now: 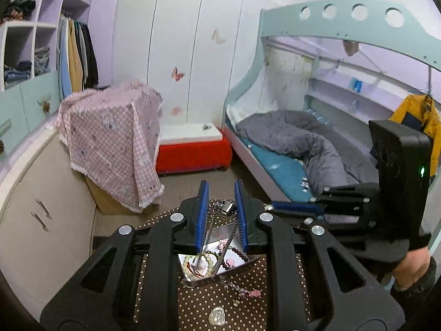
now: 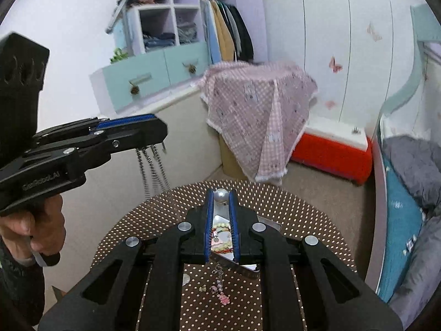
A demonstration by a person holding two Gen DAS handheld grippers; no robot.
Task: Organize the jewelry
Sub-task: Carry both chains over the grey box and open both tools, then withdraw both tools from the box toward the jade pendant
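**Chain lifted over the jewelry tray**

Our left gripper (image 1: 221,193) has its jaws narrowed on a silver chain necklace (image 1: 213,220), whose strands hang from the fingers above the worktop (image 2: 289,207). Our right gripper (image 2: 221,197) pinches a large pearl (image 2: 221,195) between its blue pads. Beneath both sits the metal tray (image 1: 237,266) on the brown dotted cloth, holding a pale green bead bracelet (image 1: 205,262) and a dark red bead string (image 1: 238,252). Just beside the tray's near edge lie a pink charm chain (image 2: 220,289) and a clear stone pendant (image 1: 217,315)
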